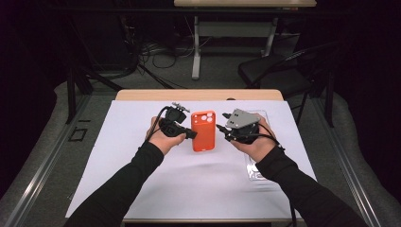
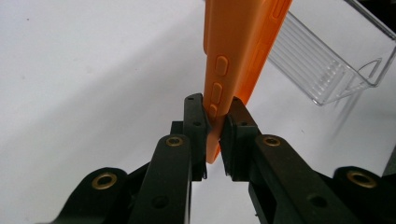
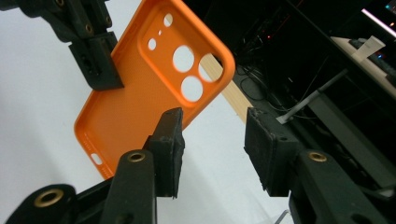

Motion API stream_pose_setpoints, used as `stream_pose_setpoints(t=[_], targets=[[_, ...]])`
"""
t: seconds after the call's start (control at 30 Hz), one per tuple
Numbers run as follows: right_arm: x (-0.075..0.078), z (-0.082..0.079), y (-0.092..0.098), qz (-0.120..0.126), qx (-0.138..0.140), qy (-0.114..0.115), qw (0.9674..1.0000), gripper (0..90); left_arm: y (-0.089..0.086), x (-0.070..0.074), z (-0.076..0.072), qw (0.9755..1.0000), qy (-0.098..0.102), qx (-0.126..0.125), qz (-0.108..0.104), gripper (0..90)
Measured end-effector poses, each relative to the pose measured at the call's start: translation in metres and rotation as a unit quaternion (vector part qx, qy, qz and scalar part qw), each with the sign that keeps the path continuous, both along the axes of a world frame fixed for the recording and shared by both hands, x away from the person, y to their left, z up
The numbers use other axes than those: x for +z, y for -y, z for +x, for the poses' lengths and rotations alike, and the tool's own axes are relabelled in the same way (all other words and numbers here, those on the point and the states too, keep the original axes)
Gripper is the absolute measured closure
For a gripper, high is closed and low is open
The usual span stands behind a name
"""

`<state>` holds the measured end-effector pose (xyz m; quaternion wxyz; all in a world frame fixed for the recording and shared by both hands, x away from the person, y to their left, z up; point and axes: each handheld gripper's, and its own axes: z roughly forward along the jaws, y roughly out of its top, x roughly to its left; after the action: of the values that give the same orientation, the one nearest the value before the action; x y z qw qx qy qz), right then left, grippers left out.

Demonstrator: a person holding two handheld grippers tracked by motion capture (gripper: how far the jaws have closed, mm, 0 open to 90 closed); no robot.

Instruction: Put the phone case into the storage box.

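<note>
Phone case (image 2: 243,51) edge sits pinched in left tool (image 2: 215,121), seemingly firmly.

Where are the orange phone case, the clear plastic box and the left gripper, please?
orange phone case (image 1: 203,131): high view, middle of its back.
clear plastic box (image 2: 327,60): left gripper view, its ribbed wall.
left gripper (image 2: 212,122): left gripper view, between its fingertips.

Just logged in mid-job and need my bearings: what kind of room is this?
Probably a lab or recording workspace, not a home: a table covered with a white sheet, cables tangled on the grey floor behind, another desk and a dark chair beyond, with dark surroundings.
</note>
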<state>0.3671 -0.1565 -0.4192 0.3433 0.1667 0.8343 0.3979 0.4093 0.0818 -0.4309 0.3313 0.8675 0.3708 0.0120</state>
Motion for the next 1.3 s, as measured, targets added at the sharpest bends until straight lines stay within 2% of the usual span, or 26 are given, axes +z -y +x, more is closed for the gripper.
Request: stream_pose_setpoints(t=[0.23, 0.5, 0.8, 1.3], targets=[[0.006, 0.002, -0.008, -0.021, -0.005, 0.020, 0.9996, 58.2, 0.005, -0.001, -0.001, 1.0000, 0.000, -0.002, 0.005, 81.7], [0.010, 0.006, -0.013, -0.036, -0.012, 0.026, 0.9989, 62.5, 0.012, -0.001, -0.004, 1.0000, 0.002, -0.005, 0.007, 81.7], [0.011, 0.008, -0.015, -0.044, -0.015, 0.020, 0.9987, 68.1, 0.018, -0.003, -0.005, 0.9998, 0.003, -0.012, 0.018, 81.7], [0.009, 0.008, -0.018, -0.058, -0.013, 0.018, 0.9981, 74.8, 0.023, -0.003, -0.007, 0.9997, 0.005, -0.014, 0.019, 81.7]])
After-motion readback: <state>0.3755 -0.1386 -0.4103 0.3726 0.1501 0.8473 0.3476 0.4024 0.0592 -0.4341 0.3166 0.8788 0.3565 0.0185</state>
